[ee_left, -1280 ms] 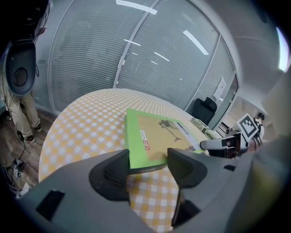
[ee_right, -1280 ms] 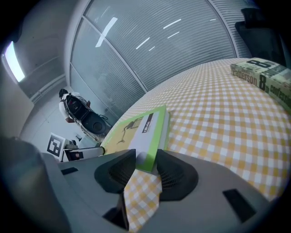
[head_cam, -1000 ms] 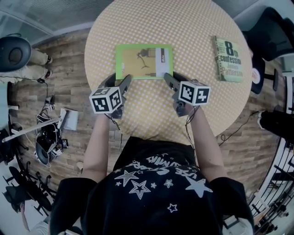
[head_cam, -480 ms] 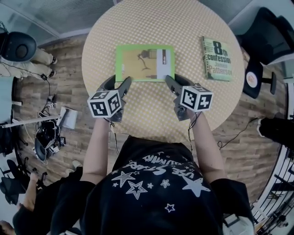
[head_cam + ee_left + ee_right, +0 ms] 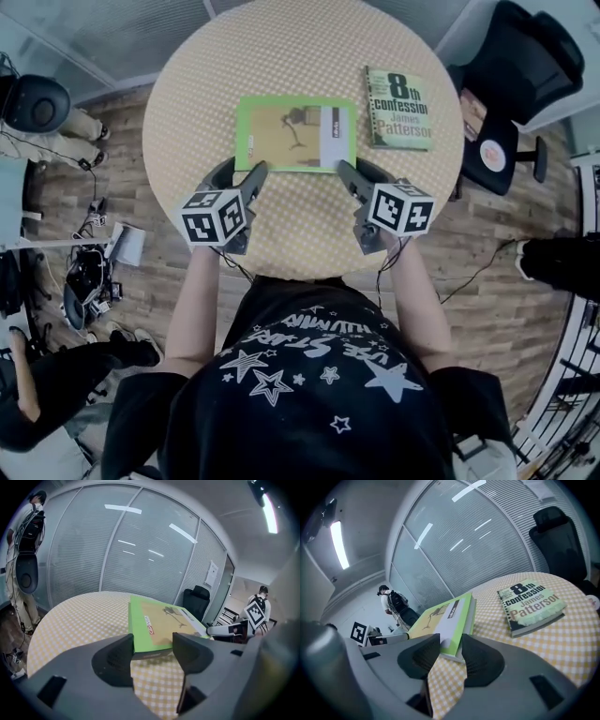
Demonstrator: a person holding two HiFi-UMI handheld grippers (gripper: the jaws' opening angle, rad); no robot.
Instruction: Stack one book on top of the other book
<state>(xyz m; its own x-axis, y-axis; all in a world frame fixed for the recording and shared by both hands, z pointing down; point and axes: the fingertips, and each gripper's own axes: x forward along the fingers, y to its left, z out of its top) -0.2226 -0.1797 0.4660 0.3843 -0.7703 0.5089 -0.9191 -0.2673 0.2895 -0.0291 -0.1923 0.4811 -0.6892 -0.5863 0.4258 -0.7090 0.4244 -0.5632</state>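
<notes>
Left hand-held gripper [image 5: 246,170]: jaws stood apart, low over the worktop, with the near left corner of the green book [image 5: 292,131] in the mouth of the gap; nothing was clamped.
Right hand-held gripper [image 5: 354,169]: jaws likewise apart, framing the book's near right corner, and not closed on it.
Green book: lay flat and face up on the middle of the worktop, its near edge spanning the two hand-held grippers.
Paperback [image 5: 400,108]: lay flat to the right and a little farther off, well apart from the green book, spine edge towards it.
Worktop [image 5: 281,47]: round, covered in a yellow checked cloth, with only the two books on it.
Handling, as a judgement: the green book looked broad, thin and fairly stiff. It was probably light, but likely to sag or swing if held by one corner. Its glossy cover could slip on the pads.
Where to take hold: both near corners or the two short sides, one hand-held gripper each, keeping it level.
Risk: the cloth could drag along with the book.
</notes>
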